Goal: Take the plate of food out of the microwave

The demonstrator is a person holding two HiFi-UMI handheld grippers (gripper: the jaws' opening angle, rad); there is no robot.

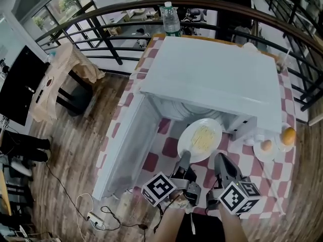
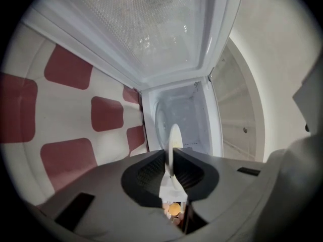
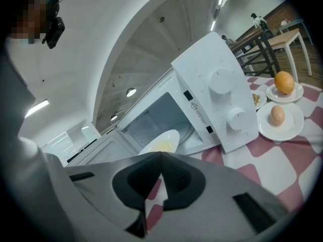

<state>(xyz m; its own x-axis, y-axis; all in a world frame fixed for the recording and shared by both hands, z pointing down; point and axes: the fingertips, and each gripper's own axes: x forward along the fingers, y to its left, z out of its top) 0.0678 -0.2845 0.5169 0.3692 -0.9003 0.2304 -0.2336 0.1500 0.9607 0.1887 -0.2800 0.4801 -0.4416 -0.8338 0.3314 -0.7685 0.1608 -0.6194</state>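
Currently, the round white plate of yellow noodles sits at the mouth of the white microwave oven. Its far edge is at the opening of the cavity, and most of it is over the red-and-white checkered surface. The microwave door is swung fully open to the left in the head view.

Left gripper: closed on the near rim of the plate. In the left gripper view the plate appears edge-on, clamped between the two dark jaws of the left gripper. The microwave cavity lies beyond it and the mesh window of the door is above.

Right gripper: positioned just beside the plate on its right, not touching it. In the right gripper view the right gripper has its jaws together with nothing between them. The plate shows beyond the tips, in front of the microwave.

To the right of the microwave, two small white dishes rest on the surface, one carrying a brown egg and the other an orange. A clear plastic water bottle stands behind the microwave.
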